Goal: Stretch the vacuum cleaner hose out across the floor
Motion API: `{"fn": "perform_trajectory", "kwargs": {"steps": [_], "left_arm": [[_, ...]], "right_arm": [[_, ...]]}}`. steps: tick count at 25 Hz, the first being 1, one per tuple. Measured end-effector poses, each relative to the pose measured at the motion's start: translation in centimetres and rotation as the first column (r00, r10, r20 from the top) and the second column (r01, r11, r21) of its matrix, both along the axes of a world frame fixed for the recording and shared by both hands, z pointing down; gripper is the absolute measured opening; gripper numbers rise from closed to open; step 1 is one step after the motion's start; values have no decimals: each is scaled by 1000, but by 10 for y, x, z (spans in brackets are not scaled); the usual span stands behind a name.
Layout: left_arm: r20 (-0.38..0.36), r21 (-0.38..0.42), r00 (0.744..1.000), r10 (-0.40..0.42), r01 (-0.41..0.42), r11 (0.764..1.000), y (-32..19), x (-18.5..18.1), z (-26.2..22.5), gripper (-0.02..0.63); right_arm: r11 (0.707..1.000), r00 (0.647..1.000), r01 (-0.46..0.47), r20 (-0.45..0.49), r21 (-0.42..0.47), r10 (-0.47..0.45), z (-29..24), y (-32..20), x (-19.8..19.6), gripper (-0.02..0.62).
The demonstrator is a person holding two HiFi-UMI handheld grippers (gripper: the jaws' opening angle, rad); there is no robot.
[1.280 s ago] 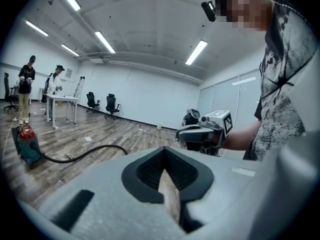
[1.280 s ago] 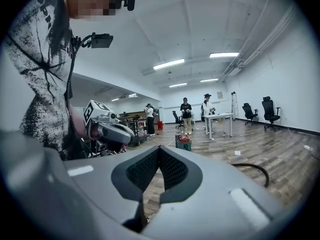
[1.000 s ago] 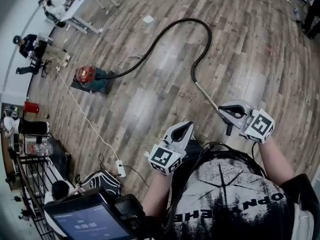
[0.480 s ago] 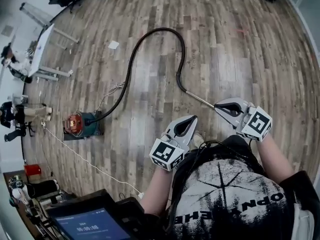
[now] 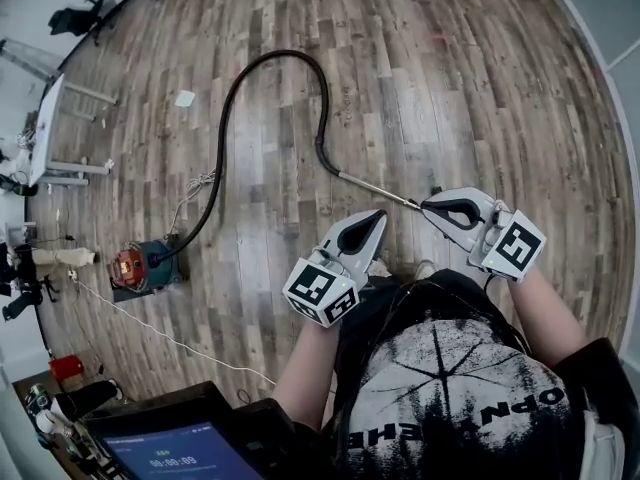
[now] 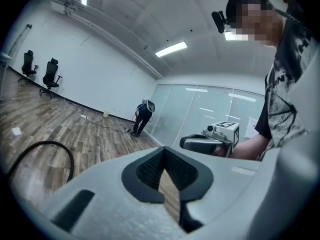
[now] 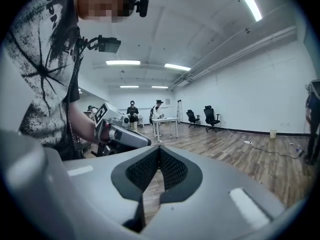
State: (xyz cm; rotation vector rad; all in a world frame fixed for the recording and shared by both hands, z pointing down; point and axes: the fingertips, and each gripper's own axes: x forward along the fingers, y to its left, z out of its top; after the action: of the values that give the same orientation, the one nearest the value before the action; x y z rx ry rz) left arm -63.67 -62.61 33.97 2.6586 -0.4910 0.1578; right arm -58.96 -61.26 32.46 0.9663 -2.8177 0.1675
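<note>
A red and teal vacuum cleaner (image 5: 140, 265) stands on the wooden floor at the left. Its black hose (image 5: 228, 118) arcs away from it, bends back (image 5: 322, 98) and ends in a metal wand (image 5: 375, 188) lying on the floor. In the head view the wand's near end lies just past my right gripper (image 5: 427, 206), which is shut and empty. My left gripper (image 5: 379, 215) is beside it, also shut with nothing between its pads. A loop of hose (image 6: 47, 145) shows at the left of the left gripper view. Each gripper view shows shut jaws and the other gripper (image 6: 207, 143) (image 7: 120, 131).
A white power cord (image 5: 190, 336) runs from the vacuum toward the lower left. A white desk (image 5: 48, 118) and office chairs (image 5: 75, 18) stand at the far left, and a scrap of paper (image 5: 185, 98) lies on the floor. People stand far off (image 6: 142, 115) (image 7: 131, 113).
The head view has swung round, so the vacuum and hose sit further left and lower in the picture. Both grippers stay shut and empty; the left one has shifted slightly left.
</note>
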Motion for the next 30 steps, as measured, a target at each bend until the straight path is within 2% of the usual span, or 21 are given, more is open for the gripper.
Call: {"fn": "perform_trajectory", "kwargs": {"steps": [2, 4, 8, 13, 17, 20, 23, 28, 30], "left_arm": [[1, -2, 1000, -15, 15, 1000, 6, 11, 2, -1], [17, -1, 1000, -20, 20, 1000, 11, 20, 11, 0], [62, 22, 997, 56, -57, 998, 18, 30, 34, 0], [91, 36, 985, 144, -147, 988, -24, 29, 71, 0], [78, 83, 984, 159, -165, 983, -88, 28, 95, 0], [75, 135, 990, 118, -128, 983, -122, 19, 123, 0], [71, 118, 996, 51, -59, 991, -145, 2, 165, 0], [28, 143, 1000, -5, 1, 990, -164, -9, 257, 0], [44, 153, 999, -31, 24, 988, -170, -11, 299, 0]], "right_arm": [[1000, 1000, 8, 17, 3, -9, 4, 6, 8, 5], [999, 1000, 4, 8, -44, -4, 19, 7, 14, 5], [999, 998, 18, -62, -45, -20, 42, 3, 15, 5], [990, 975, -47, -221, -132, 17, 92, -35, 17, 5], [982, 959, -72, -284, -176, 20, 149, -84, 15, 9], [968, 950, -90, -313, -233, 13, 217, -111, 14, 29], [938, 950, -133, -311, -319, 29, 302, -128, 13, 83], [905, 924, -165, -383, -392, 2, 483, -148, 18, 174], [891, 917, -163, -399, -425, -23, 560, -156, 17, 202]]}}
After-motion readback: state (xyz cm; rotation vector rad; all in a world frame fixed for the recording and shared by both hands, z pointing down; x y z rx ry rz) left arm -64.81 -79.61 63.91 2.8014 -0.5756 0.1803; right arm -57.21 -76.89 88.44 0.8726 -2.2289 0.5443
